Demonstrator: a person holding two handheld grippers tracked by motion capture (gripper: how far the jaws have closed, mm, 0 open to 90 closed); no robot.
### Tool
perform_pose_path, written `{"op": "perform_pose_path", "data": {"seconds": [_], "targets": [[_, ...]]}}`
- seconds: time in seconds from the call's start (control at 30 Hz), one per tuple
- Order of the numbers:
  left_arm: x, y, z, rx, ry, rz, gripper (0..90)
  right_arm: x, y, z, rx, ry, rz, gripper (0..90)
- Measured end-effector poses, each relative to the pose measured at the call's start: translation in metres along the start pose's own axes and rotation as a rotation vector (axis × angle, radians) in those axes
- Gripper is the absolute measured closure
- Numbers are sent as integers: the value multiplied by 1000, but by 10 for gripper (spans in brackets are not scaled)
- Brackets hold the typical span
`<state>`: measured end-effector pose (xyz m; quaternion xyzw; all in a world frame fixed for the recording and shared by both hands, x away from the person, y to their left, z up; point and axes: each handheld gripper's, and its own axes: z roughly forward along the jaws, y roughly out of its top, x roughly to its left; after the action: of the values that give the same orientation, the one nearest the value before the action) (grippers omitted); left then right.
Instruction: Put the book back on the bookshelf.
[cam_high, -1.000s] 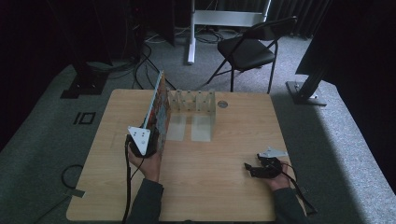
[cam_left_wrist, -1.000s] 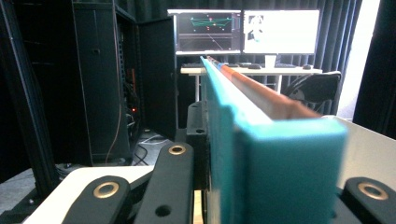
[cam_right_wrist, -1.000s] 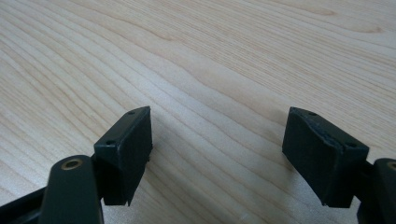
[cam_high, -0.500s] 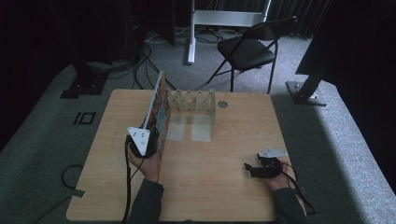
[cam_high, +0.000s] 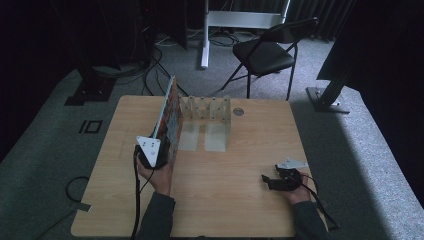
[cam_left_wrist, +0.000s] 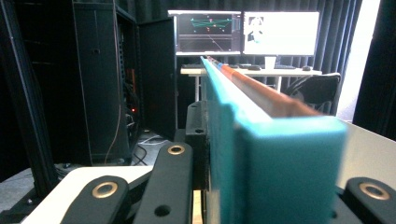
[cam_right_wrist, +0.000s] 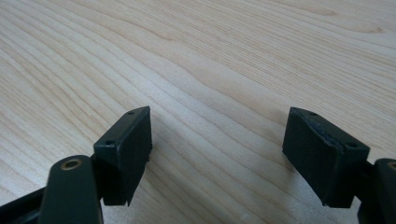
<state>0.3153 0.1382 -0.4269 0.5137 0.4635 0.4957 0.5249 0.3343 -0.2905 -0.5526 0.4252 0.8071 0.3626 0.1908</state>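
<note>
A thin, colourful book (cam_high: 170, 117) stands upright on its edge on the left half of the wooden table (cam_high: 250, 140). My left gripper (cam_high: 165, 152) is shut on its near end, held in a hand. In the left gripper view the book's teal edge (cam_left_wrist: 261, 140) runs away between the black jaws. My right gripper (cam_high: 266, 181) rests low at the table's front right, pointing left. Its black jaws stand wide apart in the right gripper view (cam_right_wrist: 217, 154), with bare wood (cam_right_wrist: 233, 56) between them.
A clear acrylic rack (cam_high: 206, 107) stands just right of the book's far end, with clear plates reaching toward me. A small round disc (cam_high: 238, 112) lies near the back edge. A black folding chair (cam_high: 265, 52) stands behind the table. Lit monitors (cam_left_wrist: 243, 32) sit beyond.
</note>
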Motion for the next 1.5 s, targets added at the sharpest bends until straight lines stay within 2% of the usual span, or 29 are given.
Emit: {"op": "perform_pose_path", "data": {"seconds": [0.6, 1.03, 1.27, 1.33, 1.5], "targets": [[5, 1, -3, -6, -16, 2, 743, 0, 0, 0, 0, 0, 0, 238], [8, 1, -4, 29, -64, -14, 675, 0, 0, 0, 0, 0, 0, 238], [8, 0, -5, 45, -71, -5, 640, 0, 0, 0, 0, 0, 0, 238], [9, -1, -7, 50, -99, -6, 623, 0, 0, 0, 0, 0, 0, 238], [11, -2, -7, 76, -111, 1, 599, 0, 0, 0, 1, 0, 0, 238]]}}
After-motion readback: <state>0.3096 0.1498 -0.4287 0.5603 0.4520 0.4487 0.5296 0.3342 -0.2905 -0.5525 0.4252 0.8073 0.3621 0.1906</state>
